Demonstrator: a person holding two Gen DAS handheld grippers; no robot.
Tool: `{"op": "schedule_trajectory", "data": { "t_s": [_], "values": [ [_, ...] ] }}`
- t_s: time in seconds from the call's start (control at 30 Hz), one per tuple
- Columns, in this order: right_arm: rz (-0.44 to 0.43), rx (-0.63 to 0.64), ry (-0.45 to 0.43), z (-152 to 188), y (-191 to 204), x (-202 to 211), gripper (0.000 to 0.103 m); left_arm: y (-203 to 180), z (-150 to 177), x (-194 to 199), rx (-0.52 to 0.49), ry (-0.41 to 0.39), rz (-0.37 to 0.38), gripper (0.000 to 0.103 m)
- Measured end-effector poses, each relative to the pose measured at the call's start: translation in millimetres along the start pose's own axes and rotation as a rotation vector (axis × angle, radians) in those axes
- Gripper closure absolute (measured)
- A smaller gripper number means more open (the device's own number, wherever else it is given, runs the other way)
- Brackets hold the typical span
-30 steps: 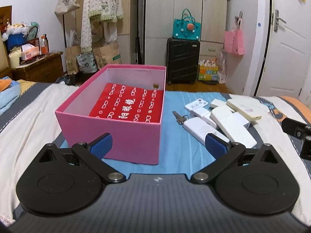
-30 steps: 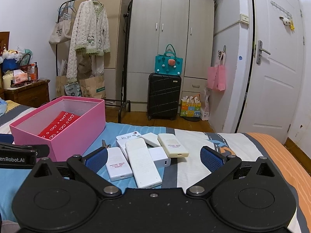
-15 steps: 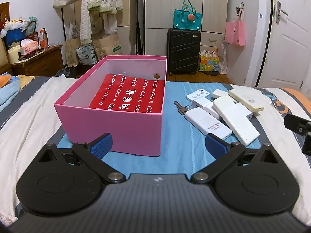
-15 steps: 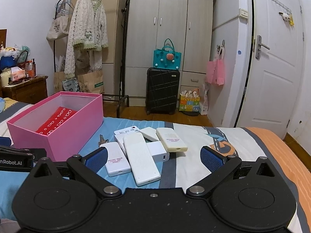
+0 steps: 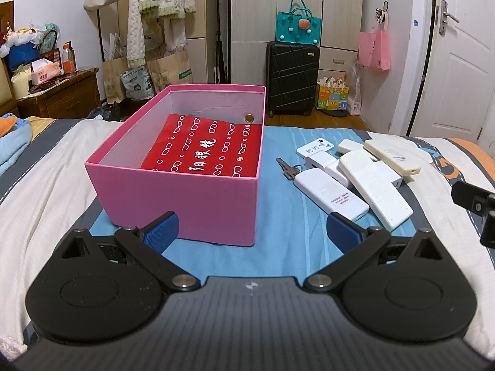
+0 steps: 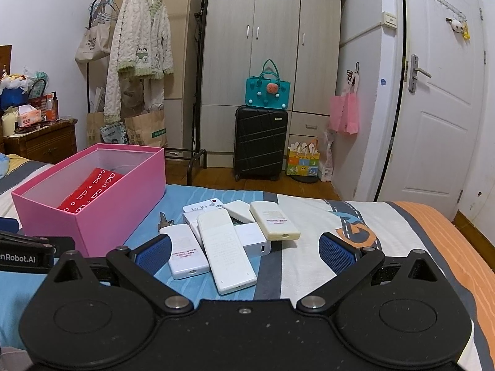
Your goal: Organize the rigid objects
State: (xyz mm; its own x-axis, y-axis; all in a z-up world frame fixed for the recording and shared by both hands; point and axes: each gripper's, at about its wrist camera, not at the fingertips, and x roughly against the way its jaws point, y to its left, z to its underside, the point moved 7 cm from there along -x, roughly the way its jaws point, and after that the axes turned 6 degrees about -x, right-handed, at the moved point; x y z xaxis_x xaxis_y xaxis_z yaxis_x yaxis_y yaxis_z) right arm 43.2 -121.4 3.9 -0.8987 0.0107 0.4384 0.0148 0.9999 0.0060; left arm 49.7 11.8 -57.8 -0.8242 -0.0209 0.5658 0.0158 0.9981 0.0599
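Several white rigid plastic remotes and power banks (image 6: 227, 247) at 12 o'clock | light, stiff, slick; grip long edges | right gripper (image 6: 247, 249), left gripper (image 5: 252, 227) jaws open, empty | pink cardboard box (image 5: 185, 198) at 11 o'clock

matt, seemingly cardboard pink box (image 5: 185, 198); cloth bedspread (image 5: 278, 247).

Even, cool indoor light, soft shadows, sharp focus, strong fisheye bending at edges.
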Motion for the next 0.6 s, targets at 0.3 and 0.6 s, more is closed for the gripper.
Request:
{"op": "schedule_trajectory", "data": {
  "t_s": [0.3,0.6],
  "values": [
    [-0.001,0.001,0.003,1.1,0.6,-0.1,0.0,0.1,0.0,0.0,-0.001,0.001,0.0,0.0],
    [-0.003,0.003,0.001,0.3,0.7,0.3,0.0,-1.6,1.7,-2.2,-0.016,0.051,0.022,0.0]
  ]
}}
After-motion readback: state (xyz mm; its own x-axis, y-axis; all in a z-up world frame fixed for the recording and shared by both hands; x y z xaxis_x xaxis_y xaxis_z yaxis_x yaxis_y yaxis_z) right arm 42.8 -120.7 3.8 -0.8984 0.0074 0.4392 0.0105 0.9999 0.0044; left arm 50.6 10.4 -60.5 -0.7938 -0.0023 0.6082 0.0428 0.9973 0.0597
